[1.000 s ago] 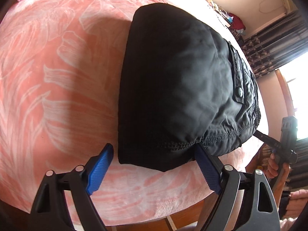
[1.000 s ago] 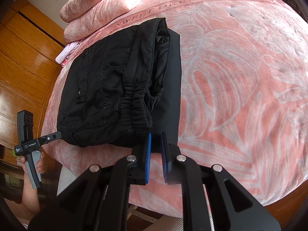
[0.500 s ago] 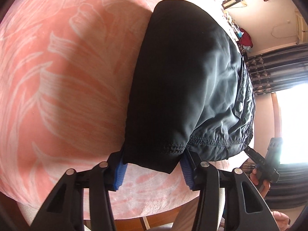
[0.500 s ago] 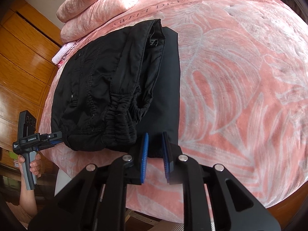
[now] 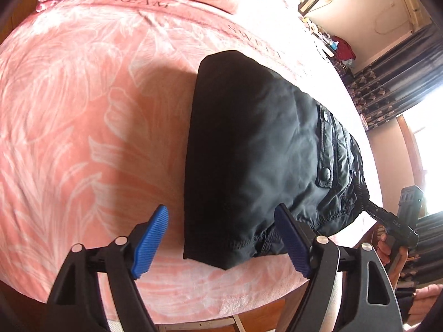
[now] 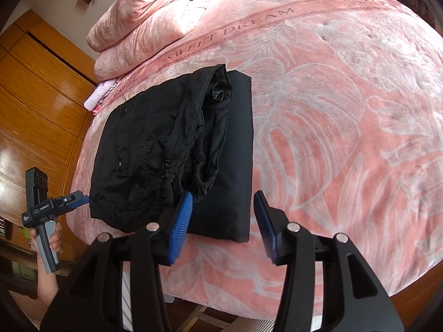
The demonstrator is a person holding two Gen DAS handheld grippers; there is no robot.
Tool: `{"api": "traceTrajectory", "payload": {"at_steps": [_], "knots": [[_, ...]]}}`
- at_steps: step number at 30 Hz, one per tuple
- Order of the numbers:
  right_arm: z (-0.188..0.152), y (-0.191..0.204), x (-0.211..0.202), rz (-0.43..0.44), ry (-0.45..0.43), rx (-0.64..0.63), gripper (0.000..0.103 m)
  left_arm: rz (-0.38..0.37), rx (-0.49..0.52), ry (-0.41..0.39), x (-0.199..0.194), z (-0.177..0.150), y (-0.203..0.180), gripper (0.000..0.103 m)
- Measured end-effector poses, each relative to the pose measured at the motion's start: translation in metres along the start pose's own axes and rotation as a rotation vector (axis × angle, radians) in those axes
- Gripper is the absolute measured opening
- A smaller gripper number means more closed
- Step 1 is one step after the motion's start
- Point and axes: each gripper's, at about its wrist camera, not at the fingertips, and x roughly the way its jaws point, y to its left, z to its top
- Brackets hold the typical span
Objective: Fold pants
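Note:
The black pants (image 5: 257,149) lie folded into a compact stack near the front edge of the pink bed; in the right wrist view the pants (image 6: 171,152) show the elastic waistband and pockets on top. My left gripper (image 5: 221,243) is open and empty, its blue pads on either side of the stack's near corner, not gripping it. My right gripper (image 6: 223,221) is open and empty, its pads straddling the near edge of the bottom layer. The left gripper also shows in the right wrist view (image 6: 74,202), at the stack's left corner; the right gripper appears in the left wrist view (image 5: 387,218).
The pink leaf-patterned blanket (image 6: 346,110) reads "SWEET DREAM". A bunched pink quilt (image 6: 149,19) lies at the bed's head. A wooden wardrobe (image 6: 36,105) stands left of the bed. Dark curtains (image 5: 393,83) and a bright window are at the right.
Both grippers have opened and let go of the pants. Both have drawn back a little from the stack, which now lies at rest on the bed.

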Motion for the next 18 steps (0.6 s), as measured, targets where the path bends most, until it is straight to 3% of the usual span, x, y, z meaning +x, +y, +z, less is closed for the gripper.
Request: {"api": "traceTrajectory", "payload": {"at_steps": [5,8,10,15,18], "knots": [[0.011,-0.004,-0.017,-0.018,-0.046,-0.001,0.056,0.039,0.05,0.047,0.026,0.019,-0.006,0.082],[0.015,-0.004,-0.028,0.029,-0.068,0.004,0.064,0.034,0.067,0.043,0.03,0.022,-0.01,0.082],[0.019,0.002,-0.025,0.056,-0.054,-0.02,0.07,0.022,0.081,0.036,0.031,0.024,-0.015,0.082],[0.027,0.007,0.014,0.056,0.032,-0.035,0.07,0.037,0.131,0.056,0.041,0.031,-0.023,0.083],[0.028,-0.005,0.034,0.109,0.084,0.005,0.072,-0.004,0.127,0.08,0.048,0.034,-0.016,0.089]]}}
